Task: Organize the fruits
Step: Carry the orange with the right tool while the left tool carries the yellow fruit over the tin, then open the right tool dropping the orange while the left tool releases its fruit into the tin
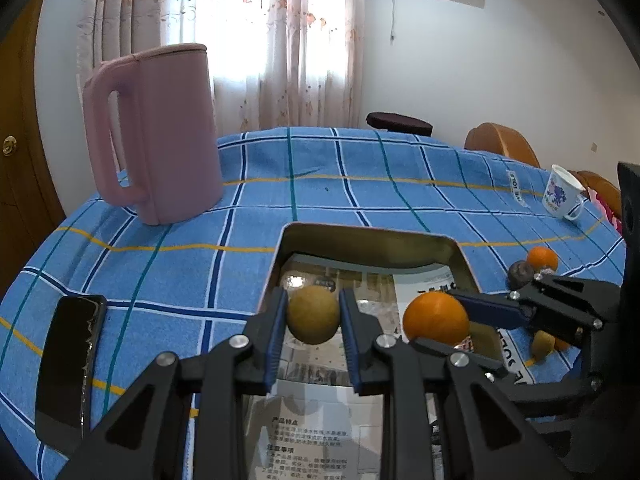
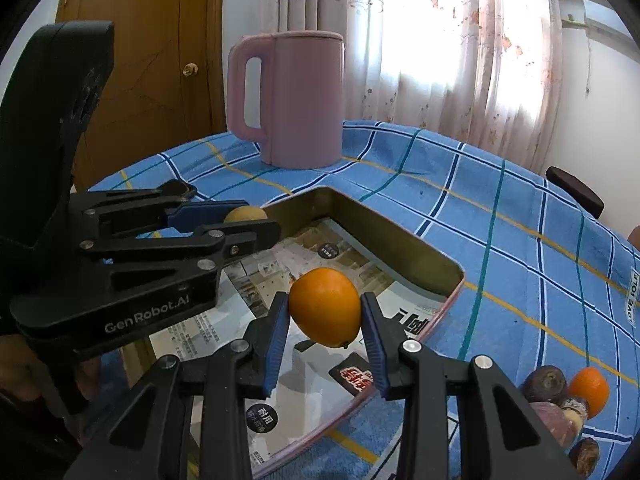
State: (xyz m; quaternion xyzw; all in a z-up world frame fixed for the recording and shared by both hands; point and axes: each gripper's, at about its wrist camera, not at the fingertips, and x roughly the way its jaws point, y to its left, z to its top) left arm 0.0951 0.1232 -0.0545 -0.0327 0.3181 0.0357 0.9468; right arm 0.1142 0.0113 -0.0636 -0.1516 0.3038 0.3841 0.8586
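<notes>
Left tongs [image 1: 313,314] are clamped across the middle of a yellow-green fruit [image 1: 313,314], right tongs [image 2: 325,307] on an orange [image 2: 325,307], both held above the tray [image 2: 400,232]. Both are judged light, round, smooth; slipping is likely. Loose fruit [image 2: 588,390] lies at 4 o'clock on the surface [image 2: 500,220].

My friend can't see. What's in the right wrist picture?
The right gripper holds an orange over a metal tray lined with paper. The left gripper holds a yellowish fruit nearby, and a pink jug stands behind.
</notes>
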